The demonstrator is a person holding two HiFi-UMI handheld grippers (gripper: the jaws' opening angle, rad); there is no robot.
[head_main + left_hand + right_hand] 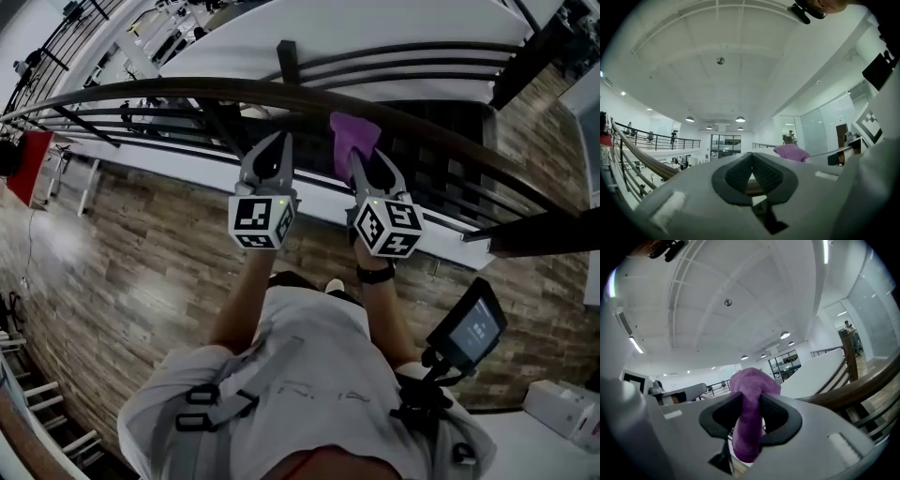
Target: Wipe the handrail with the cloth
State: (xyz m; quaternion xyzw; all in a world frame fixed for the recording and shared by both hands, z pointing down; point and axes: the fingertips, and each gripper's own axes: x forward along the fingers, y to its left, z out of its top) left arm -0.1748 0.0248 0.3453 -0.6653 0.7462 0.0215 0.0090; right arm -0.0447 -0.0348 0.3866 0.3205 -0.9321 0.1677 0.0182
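The dark wooden handrail point(187, 90) curves across the head view from far left to right. My right gripper point(364, 157) points up just below it, shut on a purple cloth point(353, 137) that sticks out past the fingertips and reaches the rail. In the right gripper view the cloth point(749, 413) is pinched between the pads of the right gripper point(751, 401), with the handrail point(848, 389) at the right. My left gripper point(277, 150) is beside it to the left, just under the rail, shut and holding nothing. In its own view the left gripper point(751, 161) has its jaws meeting at the tips; the cloth point(791, 152) shows to the right.
Dark metal bars point(412, 178) run under the rail, above a white ledge point(319, 197). A lower floor with desks lies beyond. Wood-plank floor point(141, 262) is underfoot. A small screen point(473, 330) hangs at the person's right, a white box point(562, 409) lies at the lower right.
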